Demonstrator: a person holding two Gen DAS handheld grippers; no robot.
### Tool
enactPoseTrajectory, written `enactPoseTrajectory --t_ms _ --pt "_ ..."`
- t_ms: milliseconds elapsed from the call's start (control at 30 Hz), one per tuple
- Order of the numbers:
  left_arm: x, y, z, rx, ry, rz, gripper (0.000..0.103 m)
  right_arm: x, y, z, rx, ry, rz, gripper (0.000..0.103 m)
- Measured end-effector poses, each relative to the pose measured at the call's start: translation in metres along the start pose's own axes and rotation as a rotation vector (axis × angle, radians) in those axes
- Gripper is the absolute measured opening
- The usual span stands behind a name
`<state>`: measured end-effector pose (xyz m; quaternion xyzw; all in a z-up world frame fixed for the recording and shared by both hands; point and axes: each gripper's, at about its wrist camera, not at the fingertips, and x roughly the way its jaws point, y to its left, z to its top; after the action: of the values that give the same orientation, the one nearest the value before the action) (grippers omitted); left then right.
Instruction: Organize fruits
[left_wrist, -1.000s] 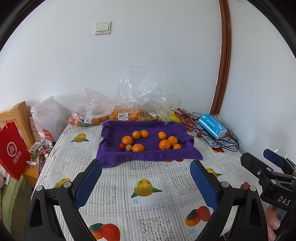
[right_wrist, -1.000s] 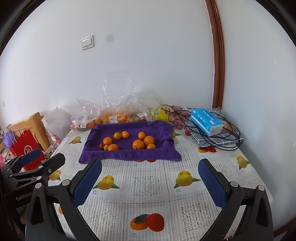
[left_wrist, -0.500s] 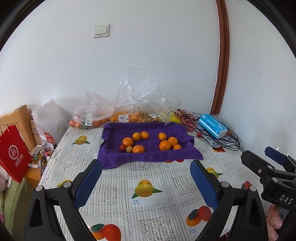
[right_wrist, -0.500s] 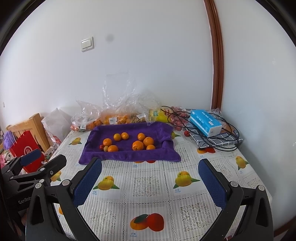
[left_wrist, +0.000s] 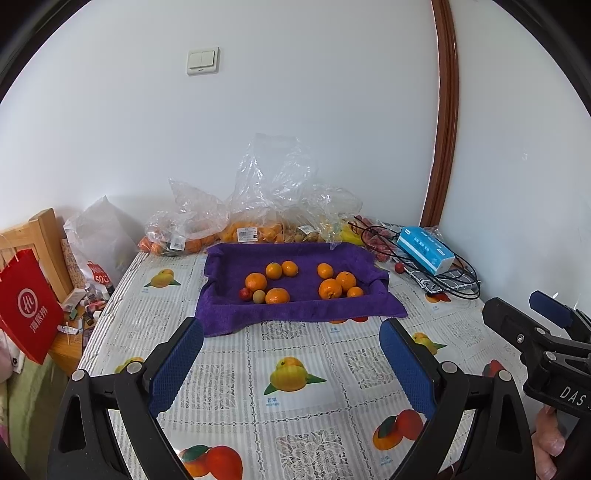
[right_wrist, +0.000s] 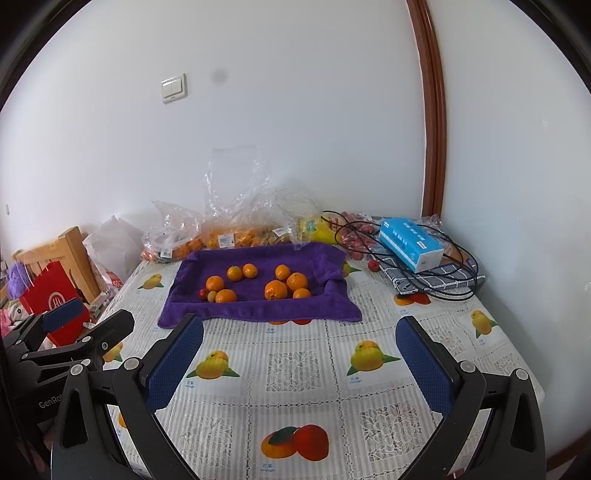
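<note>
Leftmost, the left gripper (left_wrist: 291, 354) hovers with jaws spread wide, holding nothing, above the tablecloth (left_wrist: 295, 424). Ahead, oranges (left_wrist: 256, 281) lie on the purple towel (left_wrist: 229, 314). Rightward, the right gripper (right_wrist: 299, 350) gapes empty too.

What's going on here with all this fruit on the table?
A person holds a two-finger gripper in each hand. Both the left gripper and right gripper are open and empty, hovering over the patterned tablecloth. Ahead, oranges and two smaller fruits sit on a purple towel, untouched. Bagged fruit lines the wall.
</note>
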<state>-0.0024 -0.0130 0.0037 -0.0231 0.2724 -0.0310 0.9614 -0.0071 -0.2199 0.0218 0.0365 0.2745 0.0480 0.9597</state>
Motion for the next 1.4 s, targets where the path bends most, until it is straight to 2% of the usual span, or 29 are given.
enactPoseTrajectory --t_ms 1400 --pt "-0.0007 0.0019 0.0010 -0.003 0.005 0.000 0.097 -0.0009 0.0002 0.0000 0.003 -0.006 0.000 0.103"
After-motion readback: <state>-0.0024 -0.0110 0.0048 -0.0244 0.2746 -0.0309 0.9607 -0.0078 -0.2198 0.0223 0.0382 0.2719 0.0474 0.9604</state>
